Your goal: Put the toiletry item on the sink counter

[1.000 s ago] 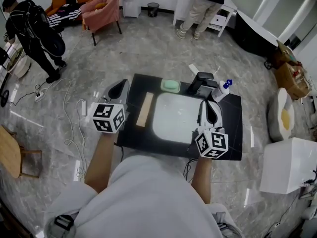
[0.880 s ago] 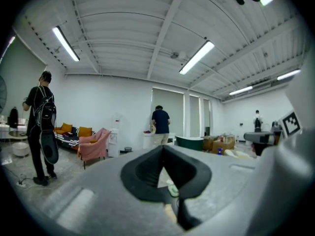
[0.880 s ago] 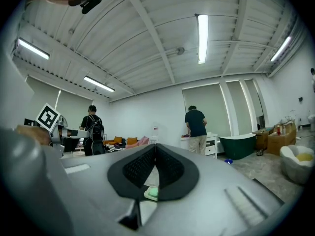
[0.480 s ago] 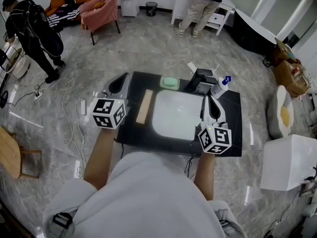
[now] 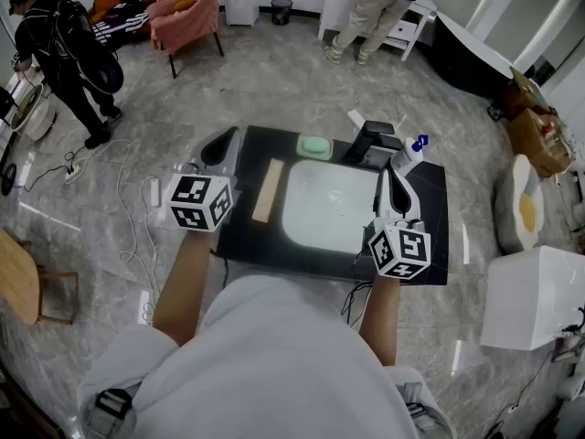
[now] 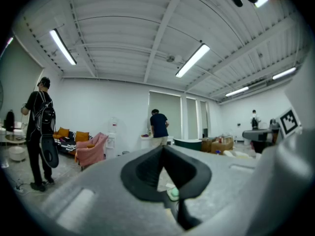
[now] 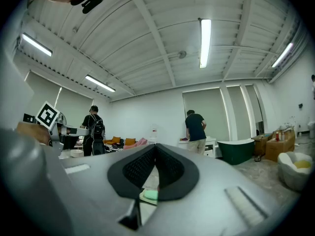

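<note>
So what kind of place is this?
Probably a large open studio with mock home set-ups: a freestanding sink counter, a pink armchair and a bathtub share one marble floor.

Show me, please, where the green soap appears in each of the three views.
Head view: the soap lies at upper centre, on the black counter just beyond the white basin.
Left gripper view: low centre, slightly right.
Right gripper view: low centre, slightly left.
Shared landmark: the person in a dark top standing at the far white table.
</note>
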The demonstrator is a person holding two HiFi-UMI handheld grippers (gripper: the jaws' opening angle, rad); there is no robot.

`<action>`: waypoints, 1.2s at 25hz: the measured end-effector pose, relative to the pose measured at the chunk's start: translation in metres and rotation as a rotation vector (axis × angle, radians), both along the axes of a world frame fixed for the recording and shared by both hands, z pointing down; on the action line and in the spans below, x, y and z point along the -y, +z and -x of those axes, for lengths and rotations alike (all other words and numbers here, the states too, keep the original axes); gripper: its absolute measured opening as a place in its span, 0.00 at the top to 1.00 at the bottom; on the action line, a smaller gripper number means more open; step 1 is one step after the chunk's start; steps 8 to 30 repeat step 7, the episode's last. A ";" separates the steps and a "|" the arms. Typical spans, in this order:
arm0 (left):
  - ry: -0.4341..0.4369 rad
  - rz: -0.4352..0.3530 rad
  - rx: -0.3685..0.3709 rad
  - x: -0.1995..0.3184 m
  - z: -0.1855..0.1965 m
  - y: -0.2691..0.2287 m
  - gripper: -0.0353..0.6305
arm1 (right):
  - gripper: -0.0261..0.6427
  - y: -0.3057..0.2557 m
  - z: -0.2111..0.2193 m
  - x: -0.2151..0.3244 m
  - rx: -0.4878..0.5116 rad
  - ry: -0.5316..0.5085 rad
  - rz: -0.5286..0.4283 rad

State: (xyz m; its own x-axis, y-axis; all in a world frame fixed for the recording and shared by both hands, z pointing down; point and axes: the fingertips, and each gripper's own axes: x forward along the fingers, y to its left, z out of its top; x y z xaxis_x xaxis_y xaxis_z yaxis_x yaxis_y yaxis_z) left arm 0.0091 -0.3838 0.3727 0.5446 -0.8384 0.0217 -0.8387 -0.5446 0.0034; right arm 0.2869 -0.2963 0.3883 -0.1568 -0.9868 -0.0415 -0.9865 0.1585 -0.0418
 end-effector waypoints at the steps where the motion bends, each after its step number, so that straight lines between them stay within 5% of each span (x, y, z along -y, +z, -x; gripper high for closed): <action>1: -0.001 -0.001 0.000 -0.001 0.000 -0.001 0.95 | 0.96 -0.001 0.000 0.000 0.000 0.000 -0.002; 30: -0.004 -0.002 -0.002 0.002 0.000 -0.003 0.95 | 0.96 -0.005 -0.004 0.004 0.001 0.005 -0.012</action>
